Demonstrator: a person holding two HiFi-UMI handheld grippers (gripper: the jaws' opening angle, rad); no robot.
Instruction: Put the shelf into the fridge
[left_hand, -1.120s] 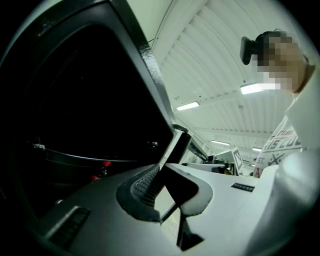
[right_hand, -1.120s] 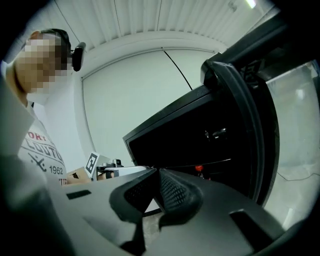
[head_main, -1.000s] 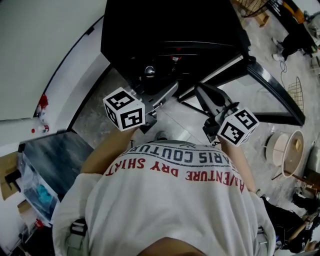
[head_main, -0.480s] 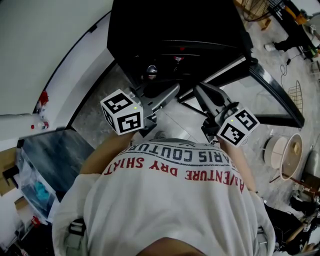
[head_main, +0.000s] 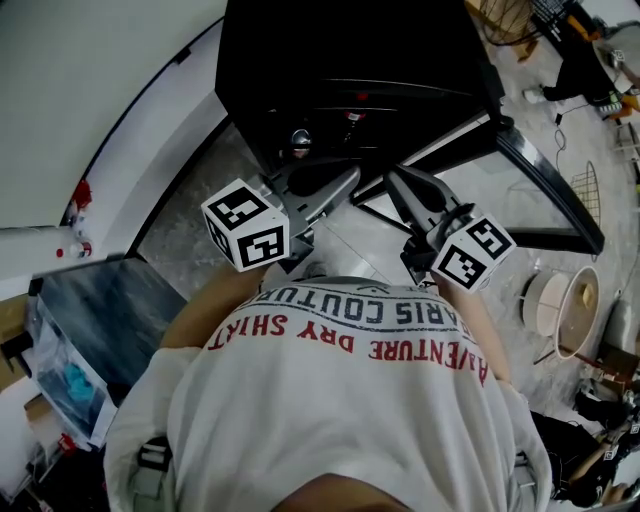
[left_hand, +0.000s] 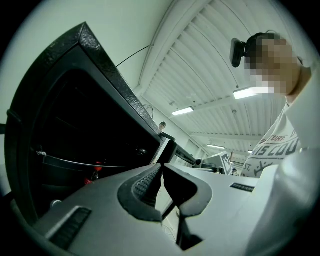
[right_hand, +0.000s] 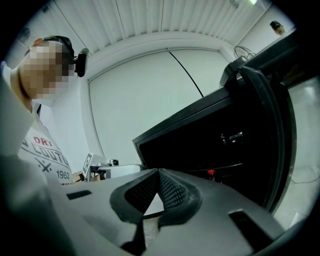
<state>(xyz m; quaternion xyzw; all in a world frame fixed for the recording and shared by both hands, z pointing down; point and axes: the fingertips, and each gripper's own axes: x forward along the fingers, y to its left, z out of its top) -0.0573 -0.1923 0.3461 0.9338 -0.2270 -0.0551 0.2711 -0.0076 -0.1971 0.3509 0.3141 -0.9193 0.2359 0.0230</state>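
Note:
The black fridge (head_main: 350, 60) stands open in front of me, dark inside. A thin shelf edge (head_main: 400, 92) runs across its interior; it also shows in the left gripper view as the shelf (left_hand: 75, 162) and in the right gripper view as the shelf (right_hand: 225, 167). My left gripper (head_main: 345, 180) is held just before the opening, shut and empty. My right gripper (head_main: 392, 175) is beside it, shut too, with nothing between its jaws. In their own views the left gripper (left_hand: 161, 167) and the right gripper (right_hand: 158, 172) have their pads touching.
The fridge's glass door (head_main: 545, 195) swings open to the right. Small red-capped items (left_hand: 95, 172) and a round silver thing (head_main: 299, 137) sit low inside. A dark table (head_main: 110, 310) stands at my left. Round pale items (head_main: 565, 305) lie on the floor at right.
Both grippers stay almost where they were, held shut before the fridge. The head view has shifted only slightly.

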